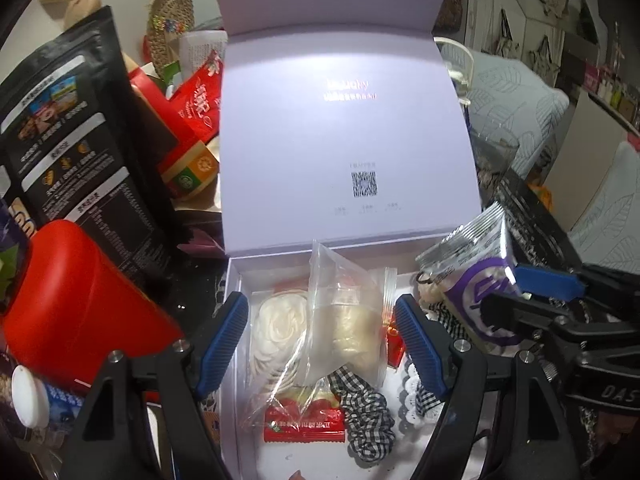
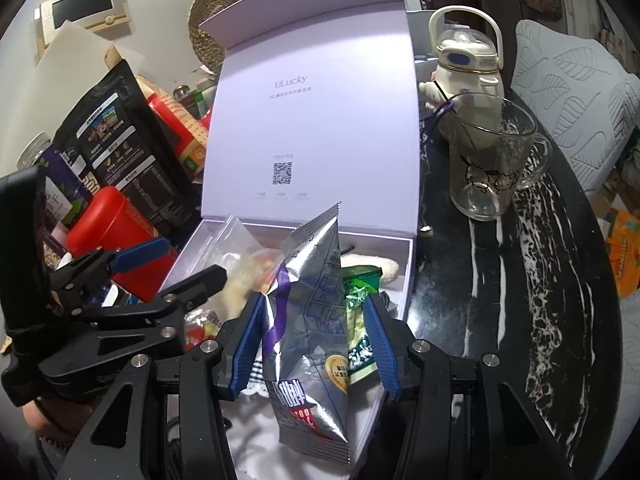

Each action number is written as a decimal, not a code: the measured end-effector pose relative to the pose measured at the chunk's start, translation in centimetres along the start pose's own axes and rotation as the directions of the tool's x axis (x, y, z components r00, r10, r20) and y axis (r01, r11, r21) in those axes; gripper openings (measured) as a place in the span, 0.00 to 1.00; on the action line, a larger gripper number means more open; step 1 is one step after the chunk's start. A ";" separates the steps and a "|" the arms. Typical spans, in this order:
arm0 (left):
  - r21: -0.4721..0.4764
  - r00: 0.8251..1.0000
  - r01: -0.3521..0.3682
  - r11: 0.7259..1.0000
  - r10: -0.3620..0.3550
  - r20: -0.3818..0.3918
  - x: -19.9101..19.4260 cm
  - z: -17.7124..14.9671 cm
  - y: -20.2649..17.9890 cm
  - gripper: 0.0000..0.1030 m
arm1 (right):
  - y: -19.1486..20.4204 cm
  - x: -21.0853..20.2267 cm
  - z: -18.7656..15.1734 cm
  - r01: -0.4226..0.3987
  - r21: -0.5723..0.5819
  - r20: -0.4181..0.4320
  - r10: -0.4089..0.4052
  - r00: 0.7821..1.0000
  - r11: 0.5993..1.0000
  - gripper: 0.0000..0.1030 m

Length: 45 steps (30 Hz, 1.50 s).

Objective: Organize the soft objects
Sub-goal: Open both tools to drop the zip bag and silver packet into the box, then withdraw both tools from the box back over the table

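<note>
Holding a silver snack pouch (image 2: 310, 320) upright over the open lavender box (image 2: 396, 276), your right gripper (image 2: 316, 344) clamps it loosely at half spread — it could slump or catch the box wall and tip out onto the table (image 2: 520, 280). Your left gripper (image 1: 320, 344) stands wide and empty above the clear zip bag (image 1: 344, 312), touching nothing — lowering it risks snagging the checked scrunchie (image 1: 366, 412).

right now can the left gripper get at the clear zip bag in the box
Probably yes: the left gripper hangs open right over the clear zip bag, which lies on top in the box; the right gripper and its silver packet sit aside.
</note>
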<state>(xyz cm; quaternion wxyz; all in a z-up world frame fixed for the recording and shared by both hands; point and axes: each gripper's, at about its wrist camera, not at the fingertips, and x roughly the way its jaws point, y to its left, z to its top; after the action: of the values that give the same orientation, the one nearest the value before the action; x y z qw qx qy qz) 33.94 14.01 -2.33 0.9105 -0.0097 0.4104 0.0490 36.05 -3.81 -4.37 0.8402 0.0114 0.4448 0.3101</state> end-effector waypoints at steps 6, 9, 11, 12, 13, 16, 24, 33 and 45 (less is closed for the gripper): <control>-0.011 0.999 -0.023 1.000 0.023 0.028 -1.6 0.5 0.4 0.74 | 0.5 -0.8 0.2 0.017 -0.018 0.007 -0.017 1.000 1.000 0.49; -0.020 0.999 -0.036 0.999 0.037 0.038 -2.5 0.8 0.5 0.74 | 0.8 -1.6 0.4 0.019 -0.019 0.031 -0.018 0.999 1.000 0.49; -0.027 0.998 -0.043 0.999 0.044 0.048 -3.0 0.9 0.7 0.74 | 1.0 -2.2 0.6 0.020 -0.022 0.050 -0.019 0.999 1.000 0.48; -0.030 0.997 -0.046 0.998 0.048 0.053 -3.3 1.0 0.7 0.74 | 1.1 -2.6 0.7 0.024 -0.022 0.058 -0.022 0.998 0.999 0.49; -0.032 0.997 -0.049 0.998 0.051 0.059 -3.7 1.1 0.8 0.74 | 1.2 -2.8 0.8 0.026 -0.021 0.064 -0.024 0.998 0.999 0.49; -0.034 0.995 -0.052 0.998 0.055 0.088 -5.3 1.2 0.8 0.74 | 1.7 -4.2 1.0 0.029 -0.023 0.095 -0.027 0.995 0.999 0.49; -0.032 0.983 -0.030 0.999 0.035 0.178 -9.8 1.6 0.6 0.74 | 3.7 -8.7 1.2 0.062 -0.059 0.187 -0.049 0.981 0.996 0.49; -0.010 0.960 -0.016 1.000 0.018 0.281 -15.7 0.8 0.0 0.74 | 5.8 -14.1 -0.1 0.112 -0.087 0.302 -0.081 0.950 0.990 0.56; 0.034 0.930 -0.040 0.999 0.025 0.365 -22.0 -3.0 -1.4 0.74 | 8.6 -21.1 -5.1 0.199 -0.100 0.452 -0.134 0.882 0.975 0.81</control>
<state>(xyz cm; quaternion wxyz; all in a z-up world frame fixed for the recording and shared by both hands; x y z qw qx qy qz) 17.36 10.66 12.18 0.9700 0.0250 0.2352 0.0567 19.18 -9.38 10.68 0.9413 -0.0175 0.2183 0.2570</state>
